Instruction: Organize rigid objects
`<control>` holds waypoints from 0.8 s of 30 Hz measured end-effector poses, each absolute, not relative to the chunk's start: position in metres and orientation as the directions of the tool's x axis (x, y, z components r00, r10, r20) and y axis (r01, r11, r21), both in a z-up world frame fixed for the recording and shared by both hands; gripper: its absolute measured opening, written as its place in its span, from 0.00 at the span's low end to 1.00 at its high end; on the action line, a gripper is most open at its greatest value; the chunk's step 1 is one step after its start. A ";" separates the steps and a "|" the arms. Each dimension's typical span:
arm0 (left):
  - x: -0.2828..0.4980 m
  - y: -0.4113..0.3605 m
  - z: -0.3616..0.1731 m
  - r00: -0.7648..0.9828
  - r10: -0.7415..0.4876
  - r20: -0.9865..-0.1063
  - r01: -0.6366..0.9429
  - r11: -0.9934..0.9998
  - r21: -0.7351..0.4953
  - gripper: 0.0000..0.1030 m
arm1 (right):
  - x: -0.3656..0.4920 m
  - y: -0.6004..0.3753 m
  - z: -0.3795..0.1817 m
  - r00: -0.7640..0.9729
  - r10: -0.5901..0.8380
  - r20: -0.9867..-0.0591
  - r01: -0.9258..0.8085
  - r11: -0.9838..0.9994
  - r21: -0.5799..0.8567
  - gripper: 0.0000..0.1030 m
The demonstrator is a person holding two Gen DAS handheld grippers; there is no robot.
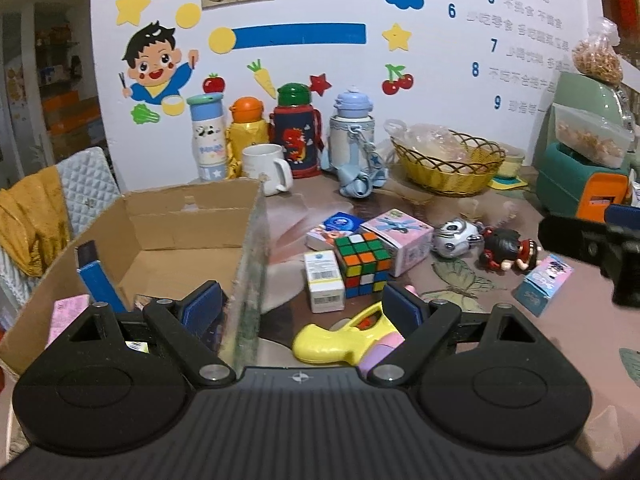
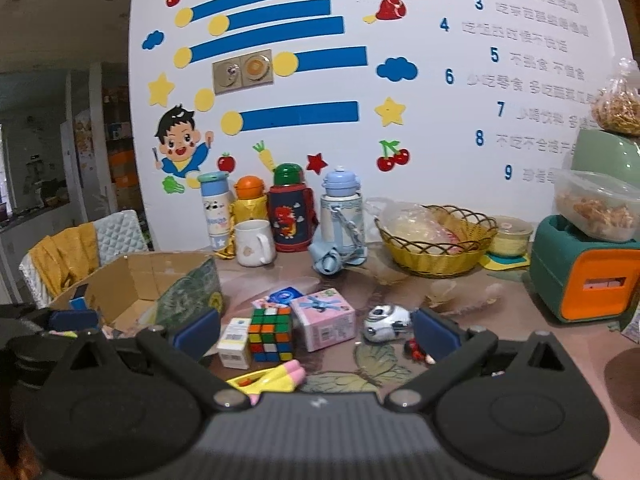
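An open cardboard box (image 1: 168, 224) stands at the left of the table, with a blue item (image 1: 96, 280) and a pink box (image 1: 68, 312) inside. My left gripper (image 1: 302, 306) is open and empty, straddling the box's right wall. A Rubik's cube (image 1: 363, 264), a white carton (image 1: 323, 276), a pink box (image 1: 398, 236), a yellow toy gun (image 1: 340, 338), a silver toy (image 1: 456, 234) and a black-and-red figure (image 1: 508, 254) lie to its right. My right gripper (image 2: 316, 330) is open and empty above the cube (image 2: 270, 334) and the yellow toy (image 2: 268, 378).
Several water bottles (image 1: 296, 132) and a white mug (image 1: 266, 168) line the wall. A yellow wicker basket (image 1: 448, 164) and a green and orange appliance (image 2: 588, 272) stand at the right. A small blue-pink box (image 1: 544, 284) lies near the right edge. A chair with yellow cloth (image 1: 36, 216) is at the left.
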State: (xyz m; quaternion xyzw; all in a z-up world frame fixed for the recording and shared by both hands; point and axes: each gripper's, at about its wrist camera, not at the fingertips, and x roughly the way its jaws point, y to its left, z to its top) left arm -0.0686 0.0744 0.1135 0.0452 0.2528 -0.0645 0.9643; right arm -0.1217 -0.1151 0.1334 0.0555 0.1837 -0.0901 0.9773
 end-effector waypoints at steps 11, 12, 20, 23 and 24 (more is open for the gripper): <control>-0.075 0.055 0.091 0.834 -0.225 -0.504 0.274 0.961 0.024 1.00 | -0.114 -0.156 0.127 0.882 -0.223 -0.415 0.278 0.958 0.075 0.99; -0.074 0.052 0.088 0.830 -0.231 -0.508 0.283 0.959 0.026 1.00 | -0.112 -0.161 0.125 0.875 -0.230 -0.426 0.285 0.956 0.071 0.99; -0.053 0.033 0.055 0.810 -0.224 -0.542 0.317 0.945 0.082 1.00 | -0.095 -0.215 0.107 0.801 -0.282 -0.528 0.355 0.934 0.039 0.99; -0.040 0.029 0.047 0.803 -0.232 -0.549 0.332 0.939 0.089 1.00 | -0.089 -0.234 0.099 0.779 -0.288 -0.557 0.380 0.923 0.054 0.99; -0.036 0.028 0.045 0.800 -0.237 -0.551 0.341 0.936 0.093 1.00 | -0.086 -0.239 0.096 0.773 -0.281 -0.569 0.380 0.923 0.060 0.99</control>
